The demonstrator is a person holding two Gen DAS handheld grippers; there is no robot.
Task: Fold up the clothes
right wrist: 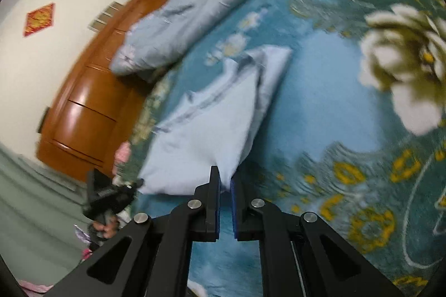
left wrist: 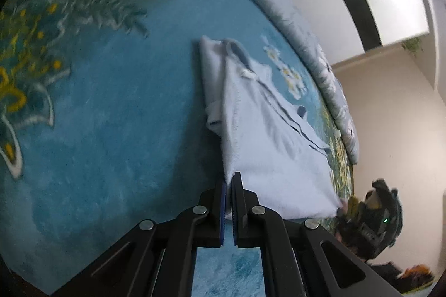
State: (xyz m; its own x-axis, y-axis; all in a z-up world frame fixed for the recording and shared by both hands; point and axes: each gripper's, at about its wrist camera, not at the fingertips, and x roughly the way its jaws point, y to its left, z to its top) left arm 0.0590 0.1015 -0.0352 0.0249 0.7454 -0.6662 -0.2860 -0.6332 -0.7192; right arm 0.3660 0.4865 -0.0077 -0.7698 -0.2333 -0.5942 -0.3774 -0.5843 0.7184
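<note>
Two grippers each pinch a near corner of the pale blue shirt: the left gripper and the right gripper, both nearly closed on cloth. Its near hem is lifted while the collar end lies on the bed's blue flowered blanket, near the grey quilt along the bed's far edge.

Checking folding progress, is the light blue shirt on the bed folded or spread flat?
Partly folded: the light blue shirt has one side and sleeve doubled over, with both near corners pinched up.
</note>
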